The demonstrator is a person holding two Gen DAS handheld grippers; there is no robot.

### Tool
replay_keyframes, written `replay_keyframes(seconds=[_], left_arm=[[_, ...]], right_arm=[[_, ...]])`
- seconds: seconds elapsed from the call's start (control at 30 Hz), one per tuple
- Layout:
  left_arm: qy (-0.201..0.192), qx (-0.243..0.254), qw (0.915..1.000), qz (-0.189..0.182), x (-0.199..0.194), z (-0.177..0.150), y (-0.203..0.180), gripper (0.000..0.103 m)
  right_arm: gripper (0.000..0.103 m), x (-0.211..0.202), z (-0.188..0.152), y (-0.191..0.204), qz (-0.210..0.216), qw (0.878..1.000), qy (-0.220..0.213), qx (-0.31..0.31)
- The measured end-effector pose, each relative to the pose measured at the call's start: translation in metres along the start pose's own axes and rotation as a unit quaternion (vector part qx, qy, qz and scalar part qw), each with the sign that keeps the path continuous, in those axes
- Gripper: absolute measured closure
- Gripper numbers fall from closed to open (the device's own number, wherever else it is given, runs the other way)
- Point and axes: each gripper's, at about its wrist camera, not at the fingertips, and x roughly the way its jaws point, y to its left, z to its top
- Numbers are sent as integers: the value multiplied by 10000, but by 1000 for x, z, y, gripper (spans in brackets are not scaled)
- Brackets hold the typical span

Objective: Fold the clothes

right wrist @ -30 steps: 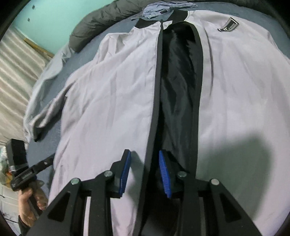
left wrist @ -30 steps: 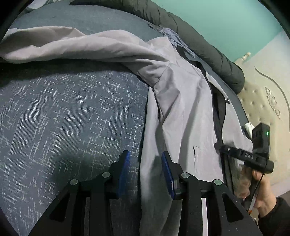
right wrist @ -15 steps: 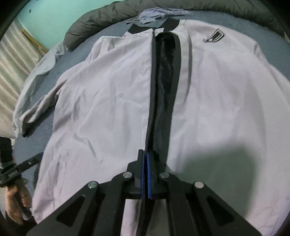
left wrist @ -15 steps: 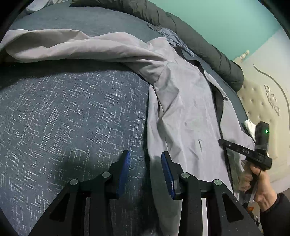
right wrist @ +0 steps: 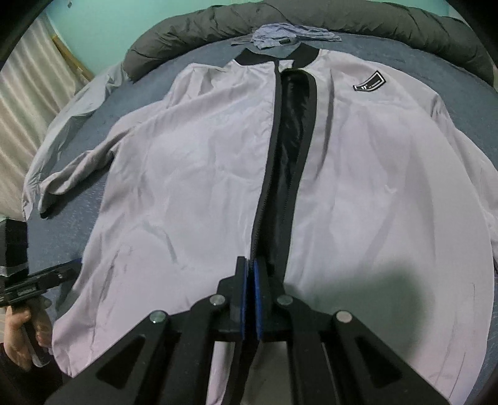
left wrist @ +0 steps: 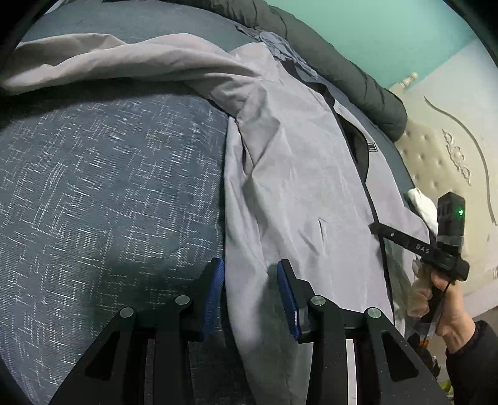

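A light grey jacket [right wrist: 193, 174] with a black collar, black zipper band and a chest patch lies front-up and unzipped on a blue patterned bed [left wrist: 102, 187]. My right gripper [right wrist: 250, 274] is shut on the zipper edge of the jacket's left panel near the hem. My left gripper [left wrist: 250, 280] is open, its blue pads on either side of the jacket's side edge [left wrist: 249, 243] near the hem. The jacket's sleeve [left wrist: 124, 62] stretches away to the left. The right gripper also shows in the left wrist view [left wrist: 417, 246], and the left gripper in the right wrist view [right wrist: 37, 280].
A dark green duvet [right wrist: 311, 18] is rolled along the far side of the bed. A crumpled blue garment [right wrist: 280, 35] lies just past the jacket's collar. A cream tufted headboard [left wrist: 442, 162] stands on the right, and a curtain [right wrist: 21, 102] on the left.
My right gripper shut on the jacket's zipper edge and drew back a little. My left gripper stayed open and shifted slightly along the jacket's side edge.
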Motion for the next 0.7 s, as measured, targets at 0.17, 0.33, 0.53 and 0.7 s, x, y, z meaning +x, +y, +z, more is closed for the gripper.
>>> replay_keyframes(seconds=[0.17,0.33,0.53,0.7], left_arm=[[-124,-12,9999,60,-8,4,-1,64],[-269,8,9995,144,-18,1,-4,64],[-246,75,9996,111,-22,-9,-12,64],[-123,109,9998,137,-20,-24,-14,64]], right_arm=[[91,-38,-3,-16,15,9997,-173,185],[77,-54,-23,-21,122,9998,143,86],[76,-52,-48,-17,84,9993,355,28],[75,-54,-57,-18,141,9991,358,192]])
